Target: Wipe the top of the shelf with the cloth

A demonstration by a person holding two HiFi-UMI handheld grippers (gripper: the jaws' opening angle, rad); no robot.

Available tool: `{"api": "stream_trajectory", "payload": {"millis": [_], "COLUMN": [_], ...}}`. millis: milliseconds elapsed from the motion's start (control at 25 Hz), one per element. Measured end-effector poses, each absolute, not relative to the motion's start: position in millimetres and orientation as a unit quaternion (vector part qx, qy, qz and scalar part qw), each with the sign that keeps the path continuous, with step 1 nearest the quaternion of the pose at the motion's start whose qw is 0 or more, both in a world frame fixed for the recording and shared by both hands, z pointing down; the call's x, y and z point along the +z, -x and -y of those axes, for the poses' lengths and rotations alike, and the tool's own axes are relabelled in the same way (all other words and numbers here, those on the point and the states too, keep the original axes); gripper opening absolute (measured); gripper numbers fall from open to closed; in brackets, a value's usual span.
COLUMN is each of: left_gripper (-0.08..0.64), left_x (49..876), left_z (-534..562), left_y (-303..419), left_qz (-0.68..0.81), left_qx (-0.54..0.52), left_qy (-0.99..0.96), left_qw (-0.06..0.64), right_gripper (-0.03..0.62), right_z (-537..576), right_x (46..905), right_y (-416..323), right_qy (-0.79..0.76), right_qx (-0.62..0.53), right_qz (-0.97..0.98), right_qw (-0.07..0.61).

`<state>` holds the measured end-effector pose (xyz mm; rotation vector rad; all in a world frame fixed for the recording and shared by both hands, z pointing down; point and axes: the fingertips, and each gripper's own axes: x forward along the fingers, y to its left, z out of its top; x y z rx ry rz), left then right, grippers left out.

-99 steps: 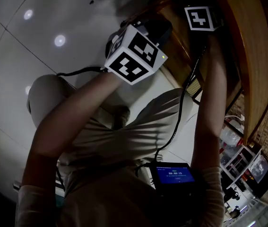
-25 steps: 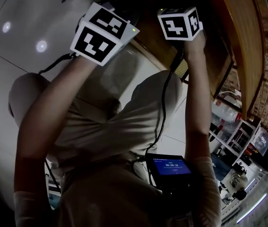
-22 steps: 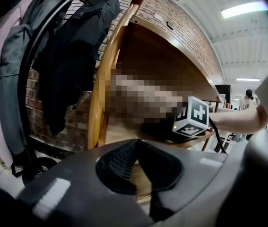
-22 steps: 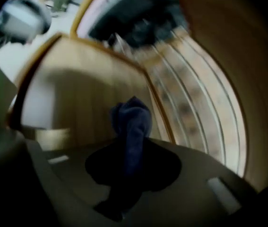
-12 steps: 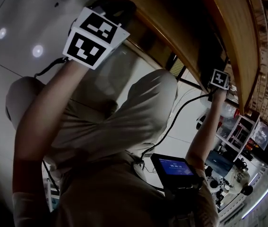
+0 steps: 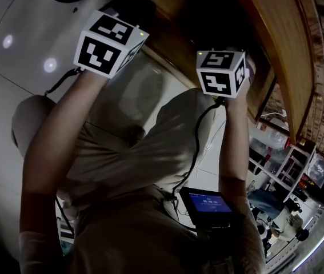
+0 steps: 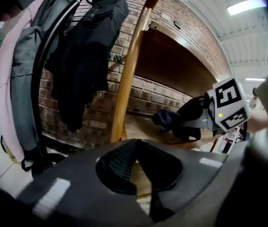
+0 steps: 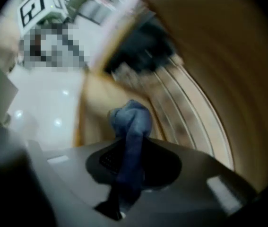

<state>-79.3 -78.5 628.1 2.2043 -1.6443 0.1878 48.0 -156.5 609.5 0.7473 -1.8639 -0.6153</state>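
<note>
Wooden shelf top lies just ahead, so the right gripper, pinching the blue cloth, should press it flat and sweep in long strokes, while the left gripper, jaws together and empty, holds clear.

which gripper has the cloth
The right gripper: a blue cloth is pinched in it and sticks out ahead. The left gripper is shut on nothing.

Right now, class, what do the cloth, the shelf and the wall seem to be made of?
Cloth: soft blue fabric, matte; it bunches in folds.
Shelf: wood, warm brown, smooth, perhaps varnished.
Wall: rough brick, pale mortar lines between courses.
</note>
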Motion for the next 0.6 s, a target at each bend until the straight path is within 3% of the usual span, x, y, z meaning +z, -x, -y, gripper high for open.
{"api": "stream_trajectory", "payload": {"millis": [160, 280, 440, 600], "left_gripper": [-0.005, -0.005, -0.005, -0.005], "left_x": [626, 624, 619, 623], "left_z": [77, 79, 81, 78], "left_y": [102, 107, 92, 82], "left_qz": [0.616, 0.621, 0.605, 0.591], "left_qx": [0.083, 0.079, 0.085, 0.09], "left_qy": [-0.761, -0.757, -0.772, -0.783], "left_qw": [0.187, 0.189, 0.175, 0.173], "right_gripper": [0.066, 0.064, 0.064, 0.064], "right_z": [120, 119, 145, 174], "right_x": [624, 630, 643, 656], "right_y": [68, 77, -10, -168], "right_qy": [-0.206, -0.189, -0.228, -0.32], "right_qx": [-0.296, -0.297, -0.247, -0.17], "right_qz": [0.807, 0.809, 0.784, 0.72], "right_qw": [0.467, 0.47, 0.522, 0.593]}}
